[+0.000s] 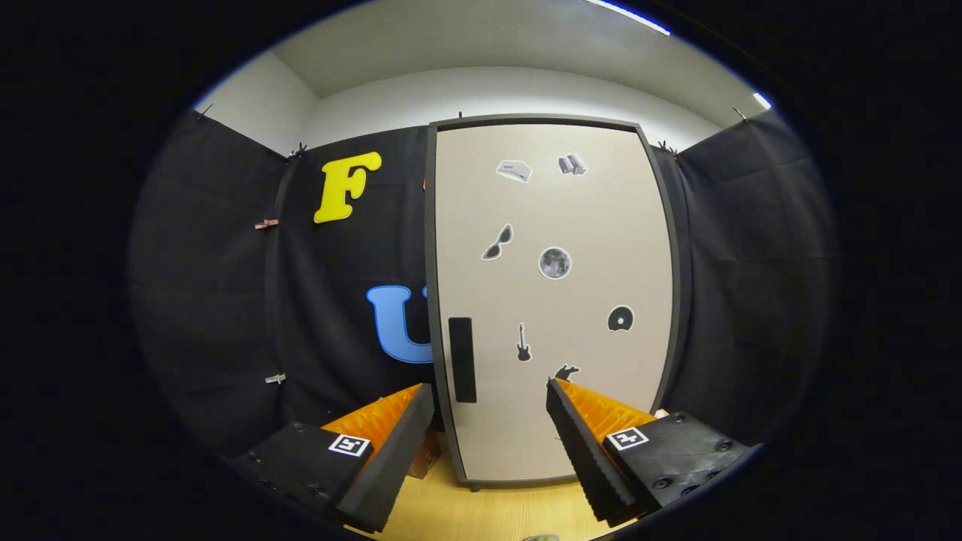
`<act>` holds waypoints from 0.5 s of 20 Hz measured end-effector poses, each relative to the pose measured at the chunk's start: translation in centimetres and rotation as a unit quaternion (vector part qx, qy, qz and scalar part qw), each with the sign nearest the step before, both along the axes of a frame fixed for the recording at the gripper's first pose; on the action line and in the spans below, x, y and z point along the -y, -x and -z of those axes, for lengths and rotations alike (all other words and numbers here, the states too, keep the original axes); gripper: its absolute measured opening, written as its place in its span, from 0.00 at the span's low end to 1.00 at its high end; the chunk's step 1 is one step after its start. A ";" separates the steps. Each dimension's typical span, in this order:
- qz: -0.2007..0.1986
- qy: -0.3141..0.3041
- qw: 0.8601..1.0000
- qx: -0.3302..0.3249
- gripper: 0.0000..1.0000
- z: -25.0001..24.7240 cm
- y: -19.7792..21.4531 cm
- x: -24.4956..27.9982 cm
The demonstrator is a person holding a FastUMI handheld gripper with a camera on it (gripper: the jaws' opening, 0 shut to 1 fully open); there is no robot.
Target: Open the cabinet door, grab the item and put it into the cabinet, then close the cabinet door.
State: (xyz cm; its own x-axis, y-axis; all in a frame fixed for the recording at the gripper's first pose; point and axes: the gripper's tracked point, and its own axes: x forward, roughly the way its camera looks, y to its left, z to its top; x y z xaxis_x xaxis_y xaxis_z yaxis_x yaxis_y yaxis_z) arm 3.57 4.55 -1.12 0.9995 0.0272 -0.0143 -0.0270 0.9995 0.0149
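Jaws (488,421) gape wide, holding nothing, facing the tall beige sticker-dotted cabinet door (556,300), shut on the light wooden desk (481,511). Its black vertical handle (461,359) waits just ahead; opening, loading and closing all remain.

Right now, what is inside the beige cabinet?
Cannot tell: the tall beige cabinet door with the black vertical handle is closed and covers the interior. Only small stickers show on its front. The open tool hangs just before it, gripping nothing.
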 end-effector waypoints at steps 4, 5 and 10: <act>-0.005 0.001 1.000 -0.006 0.98 0.7 -2.1 -2.0; -0.005 0.001 1.000 -0.006 0.98 1.0 -2.7 -2.4; 0.002 0.003 1.000 -0.010 0.98 2.1 -6.3 -3.6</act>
State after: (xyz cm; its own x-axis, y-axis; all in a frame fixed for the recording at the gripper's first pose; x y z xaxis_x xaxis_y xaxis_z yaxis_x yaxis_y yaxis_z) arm 9.90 8.17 -3.20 0.9992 0.0233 -0.0336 -0.0230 0.9997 0.0095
